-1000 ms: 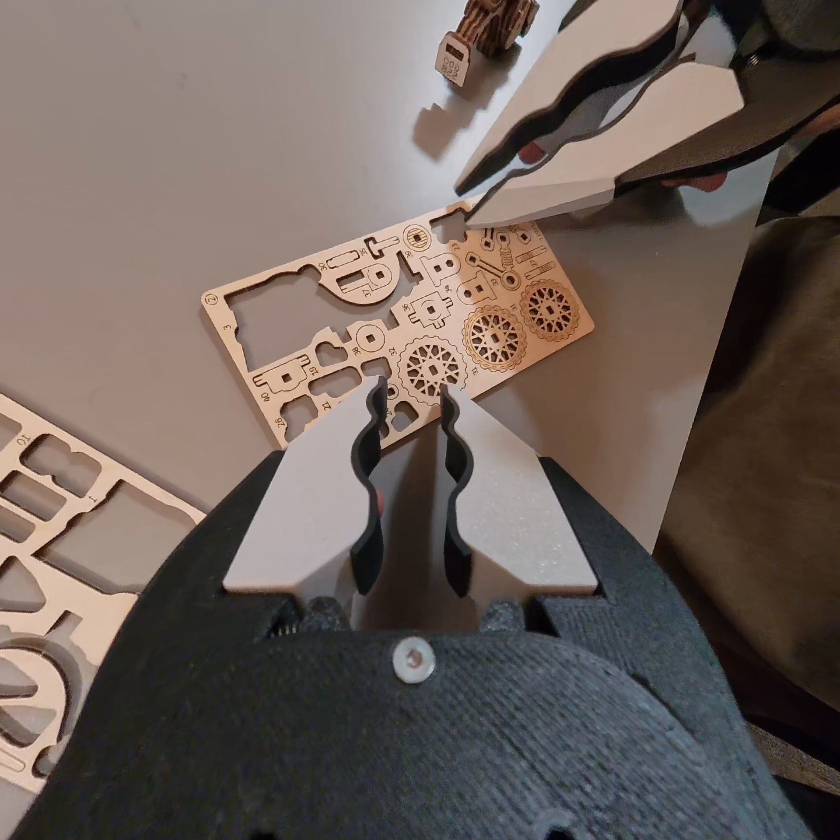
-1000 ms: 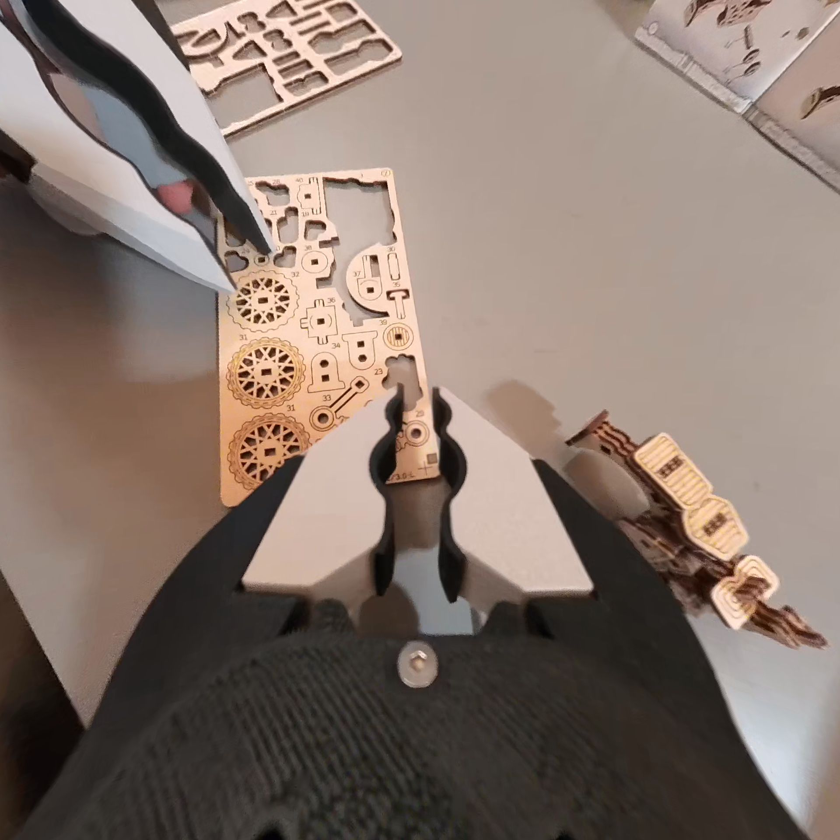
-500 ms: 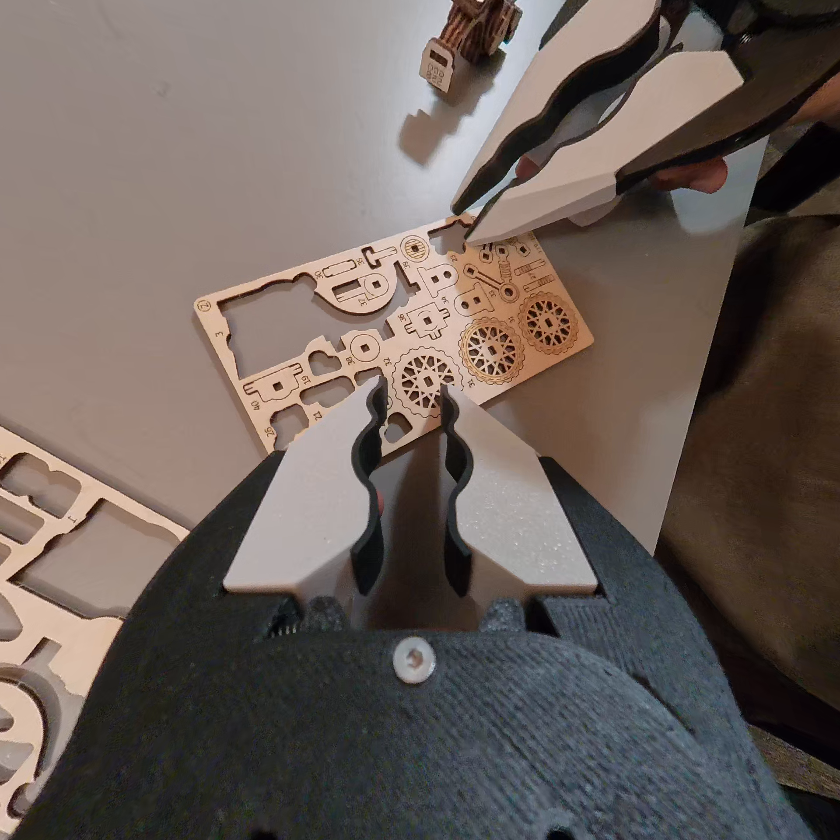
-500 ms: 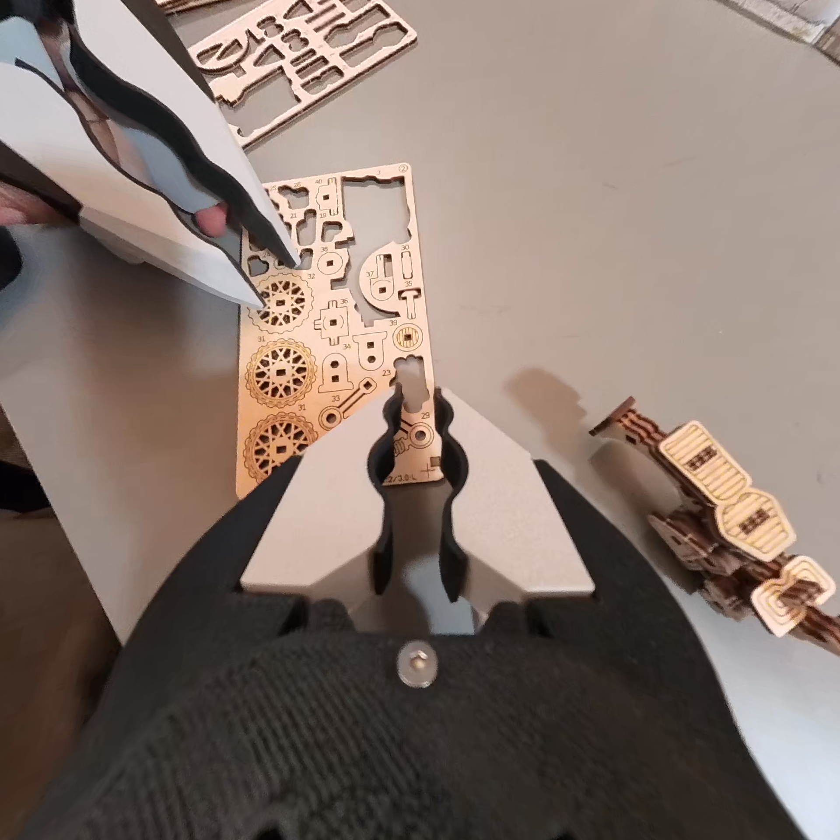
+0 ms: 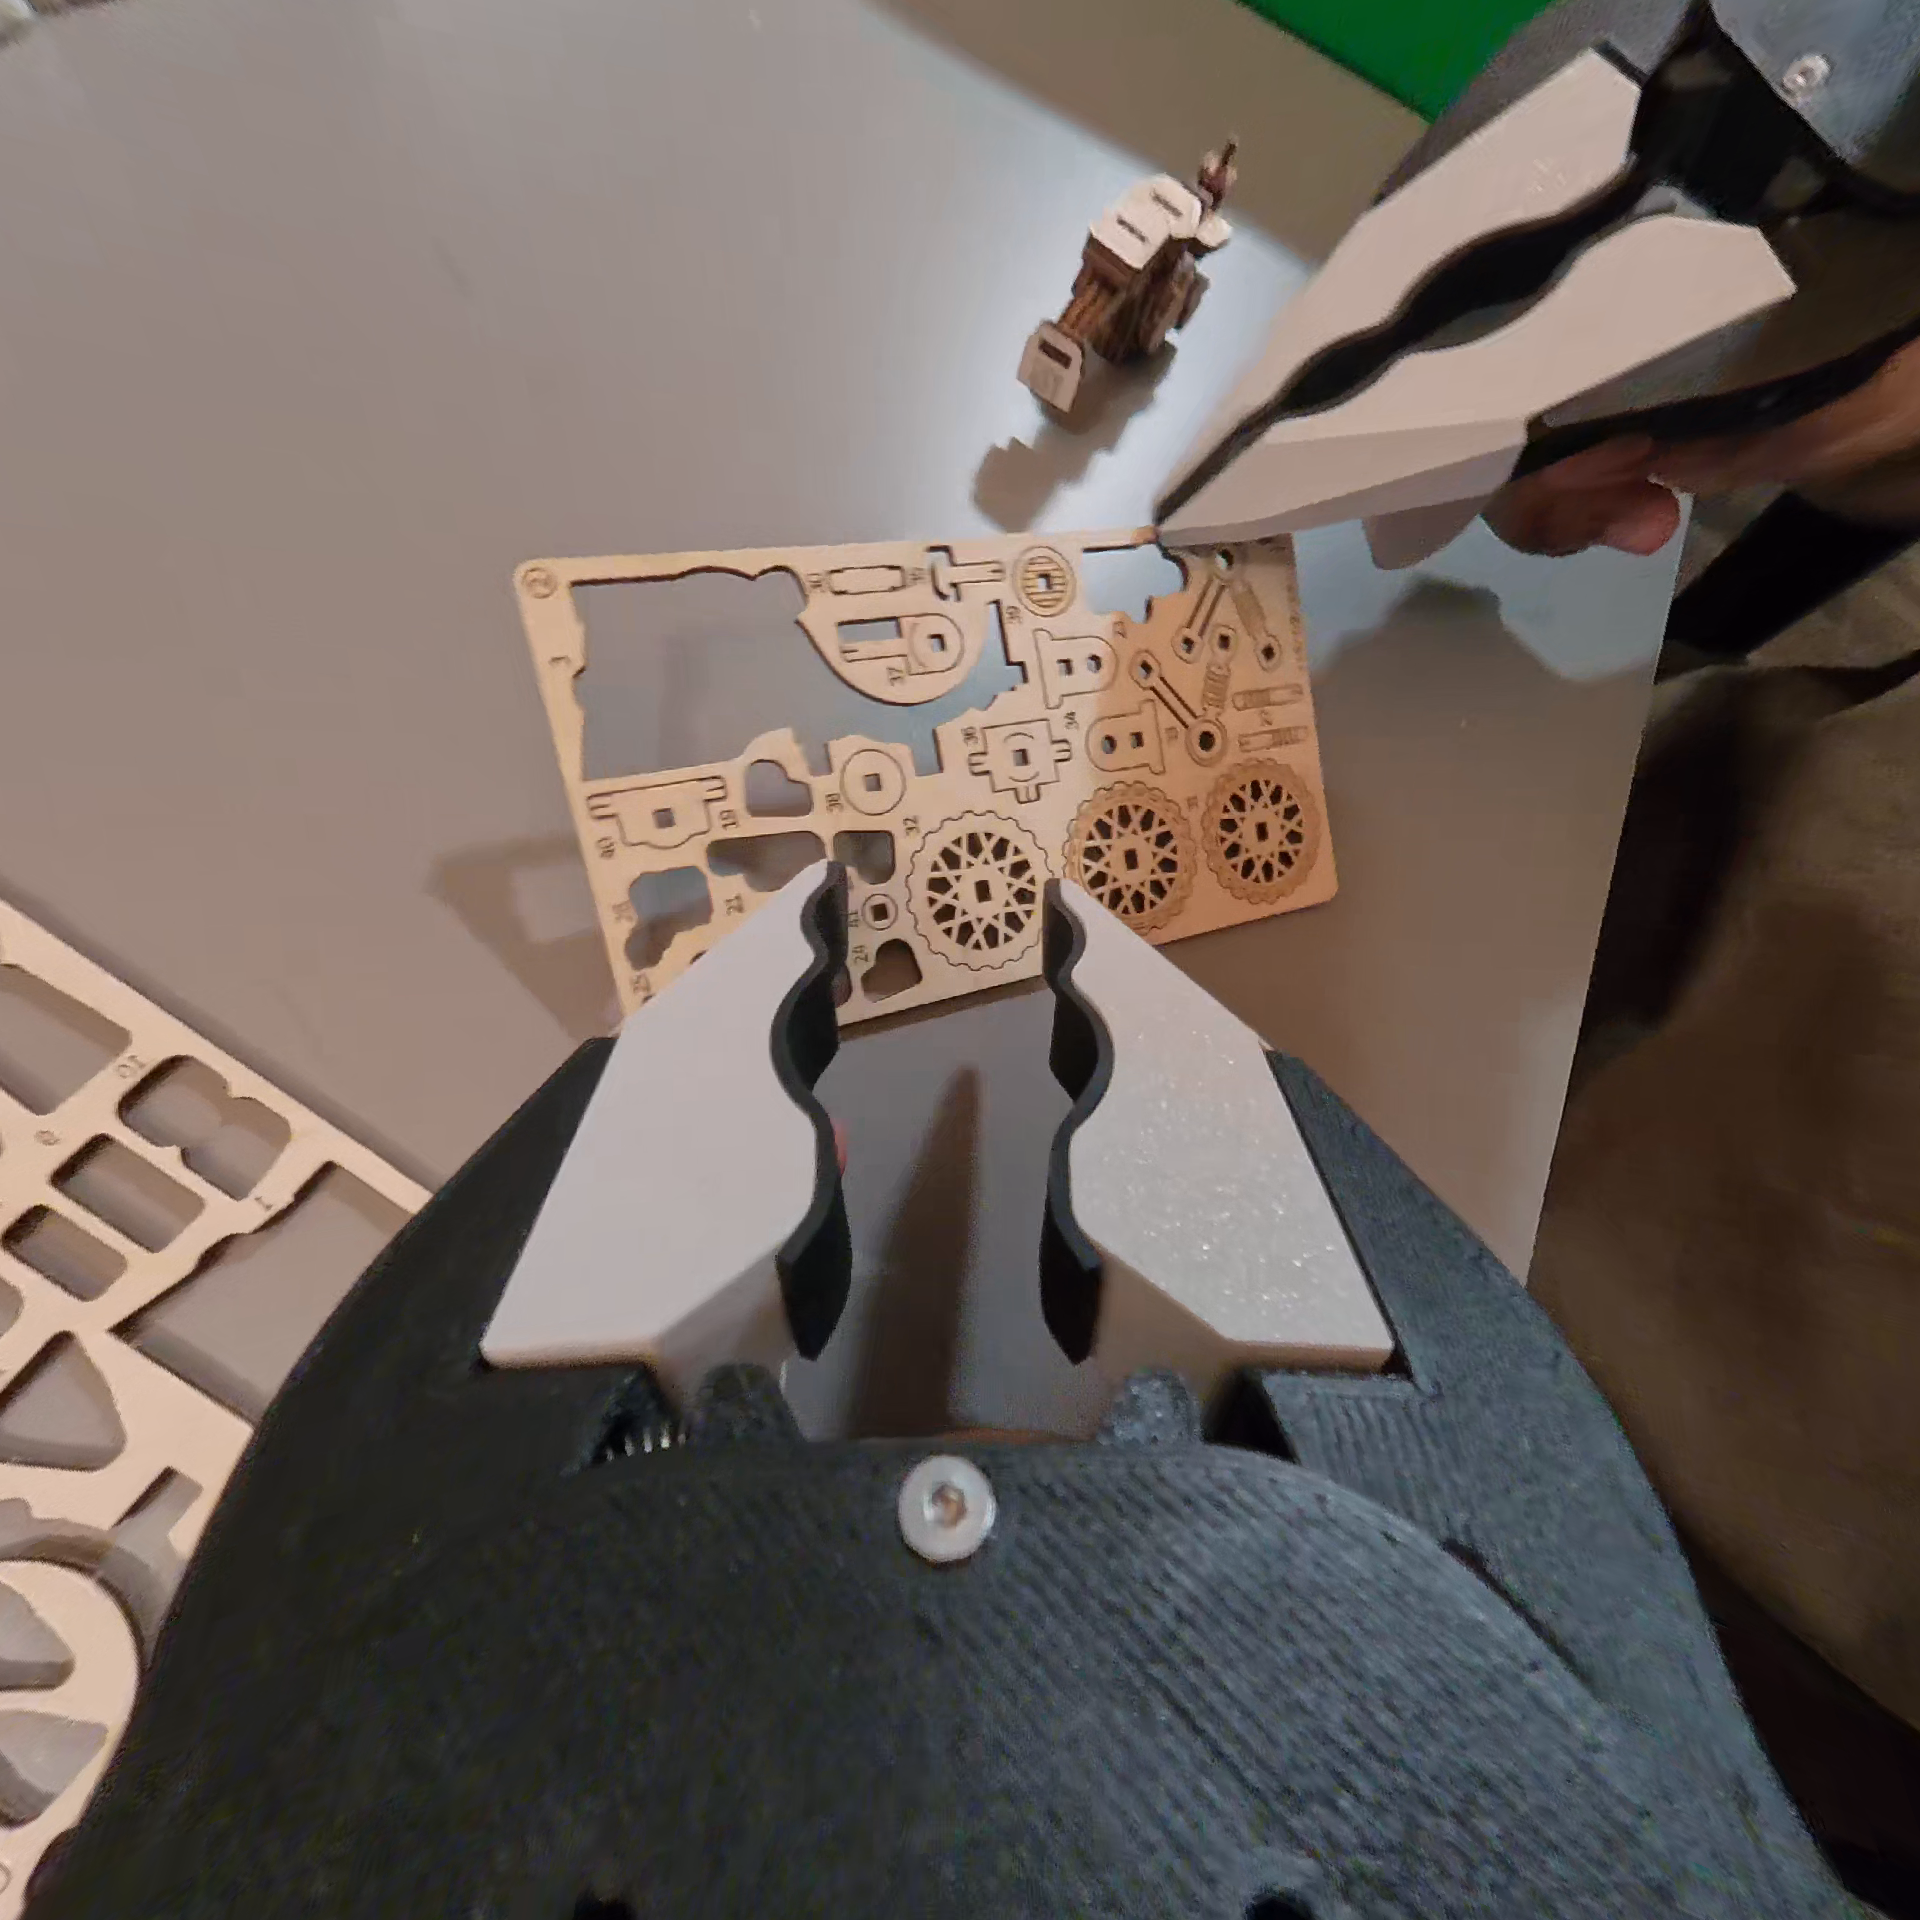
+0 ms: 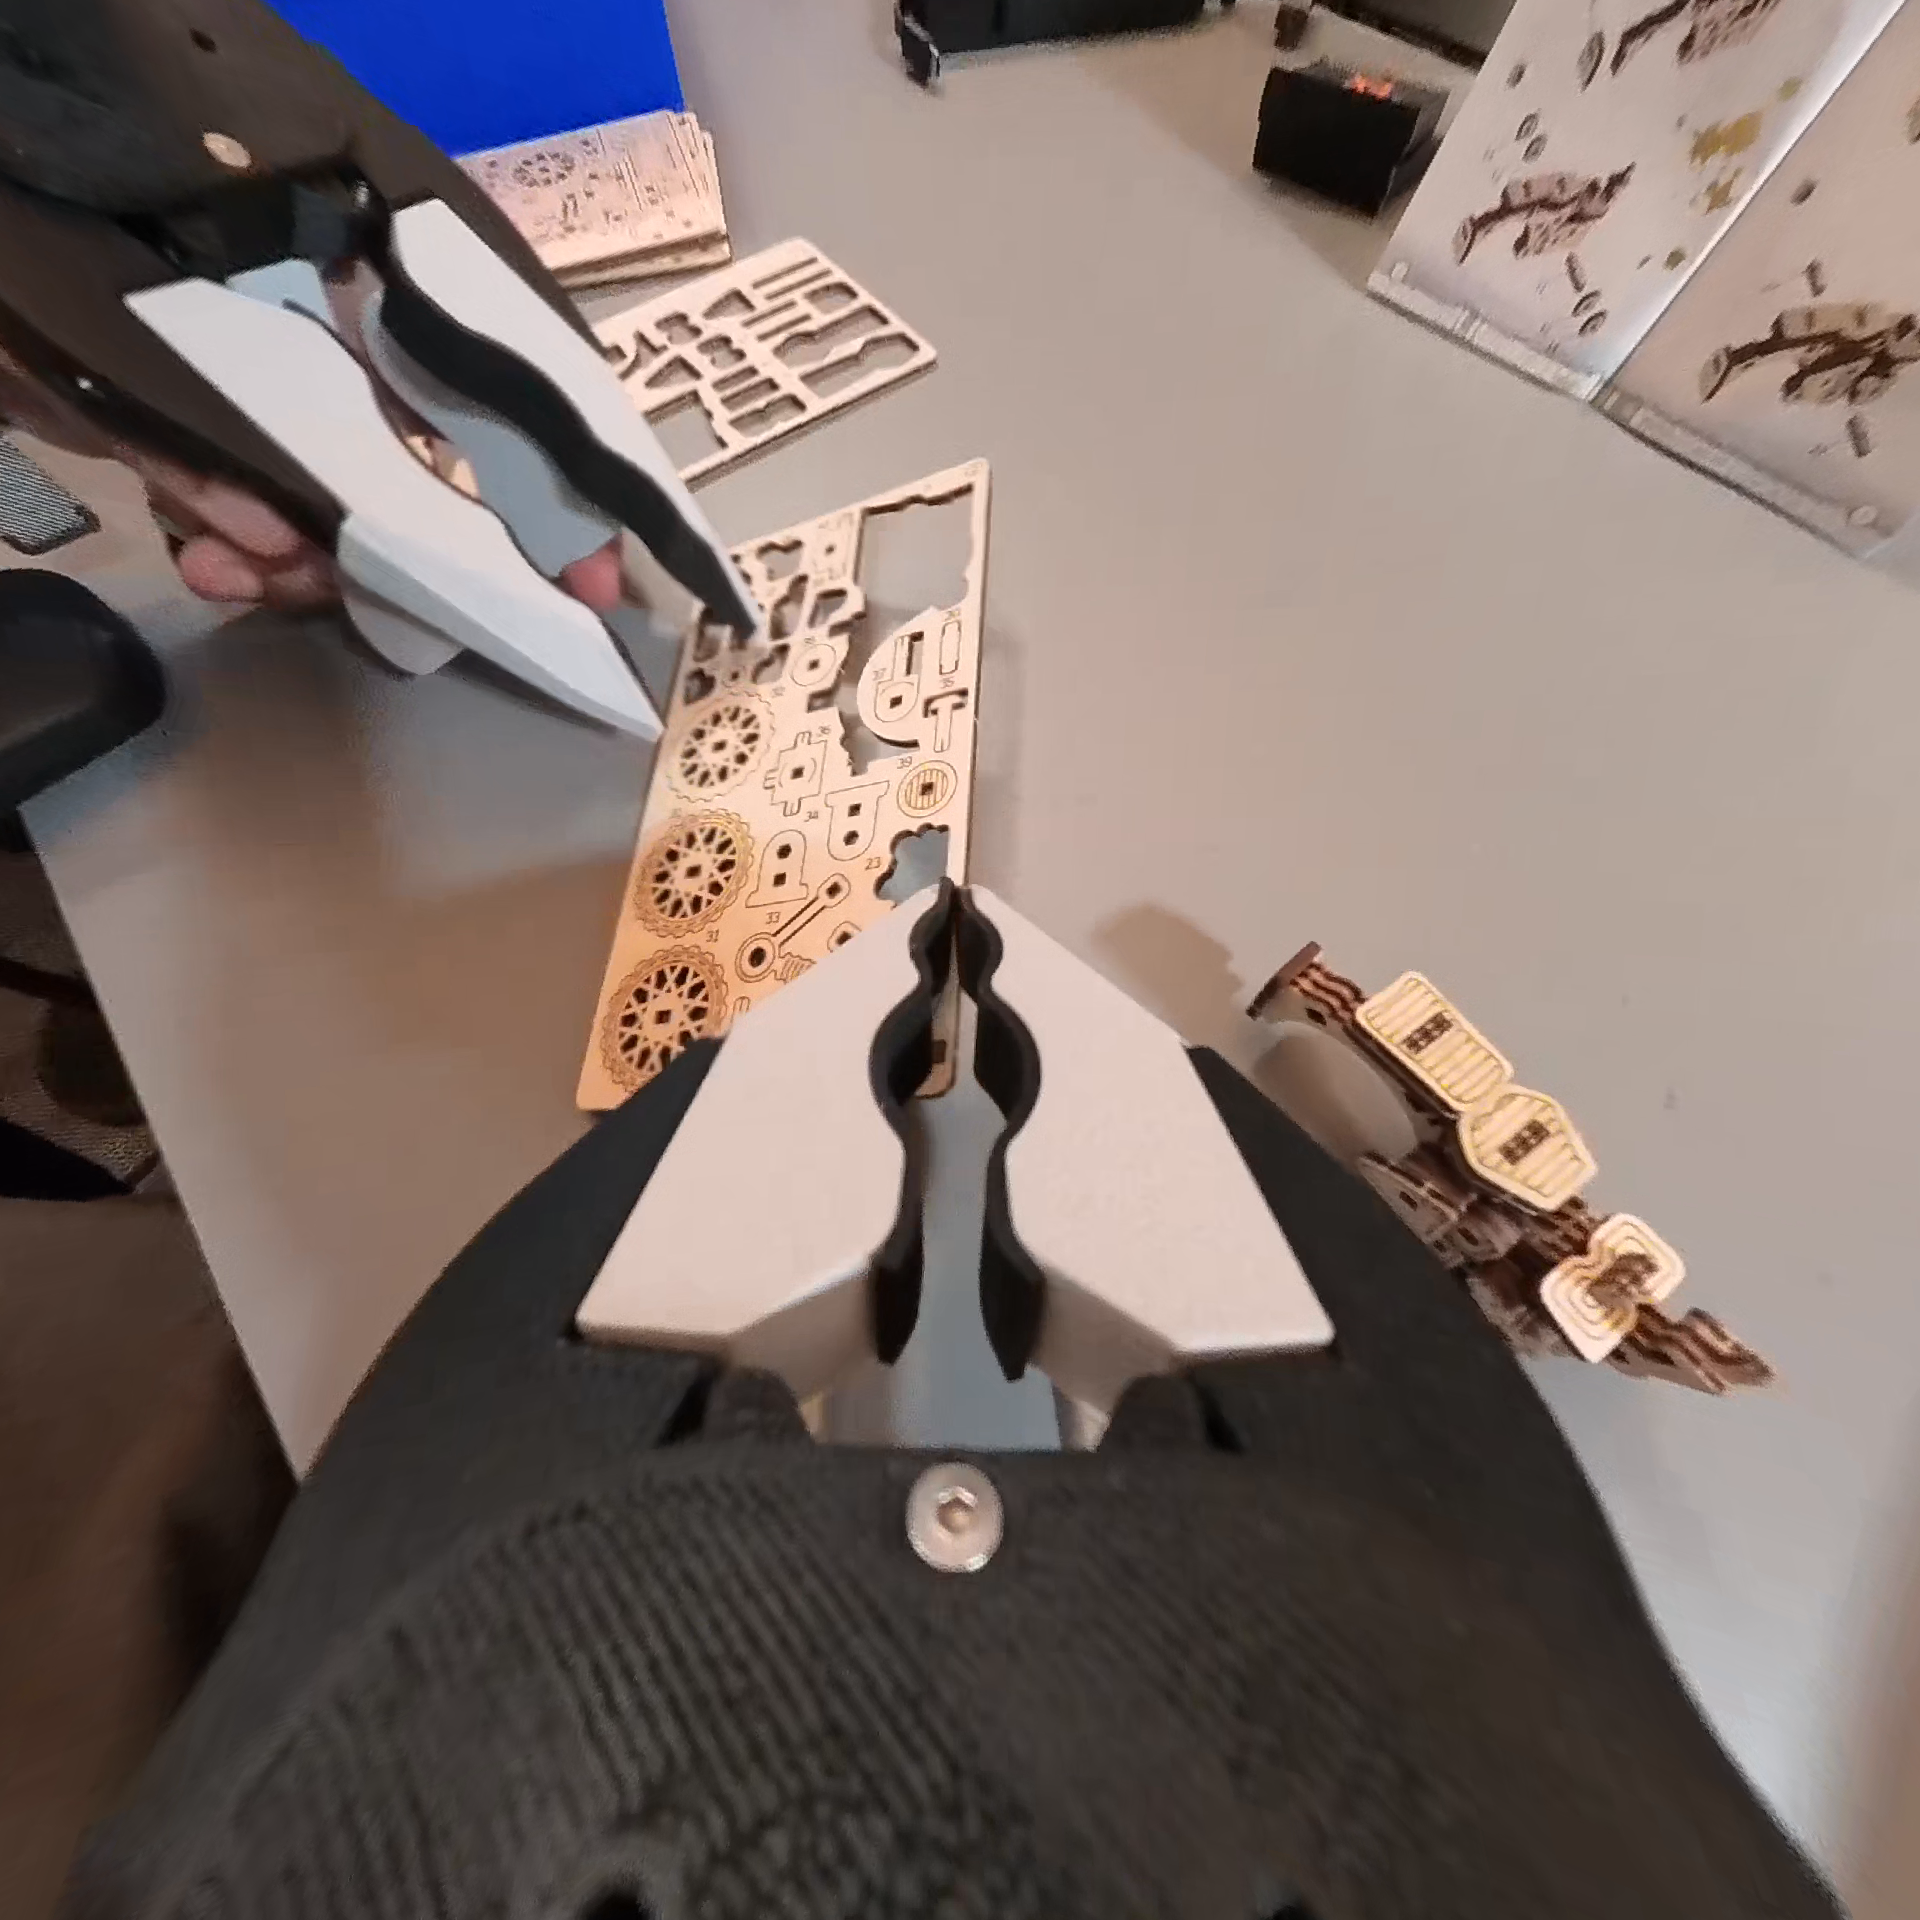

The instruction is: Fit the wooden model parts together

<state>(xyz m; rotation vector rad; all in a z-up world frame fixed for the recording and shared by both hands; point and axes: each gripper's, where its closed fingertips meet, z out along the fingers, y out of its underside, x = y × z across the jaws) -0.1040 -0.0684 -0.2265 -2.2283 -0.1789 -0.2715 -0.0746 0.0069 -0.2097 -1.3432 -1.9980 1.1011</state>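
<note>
Right wrist view | right gripper [image 6: 951, 896] fingers pinch parts sheet [image 6: 727, 894] edge | left gripper [image 5: 940, 888] fingers wide, empty

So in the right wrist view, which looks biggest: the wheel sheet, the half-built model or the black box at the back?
1. Wheel sheet.
2. Half-built model.
3. Black box, though it is farthest away, so unsure.

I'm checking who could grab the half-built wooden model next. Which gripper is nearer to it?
Right. The right gripper, jaws shut on the parts sheet corner, sits just beside the half-built model. The left gripper, jaws open, hangs at the sheet's opposite edge.
</note>
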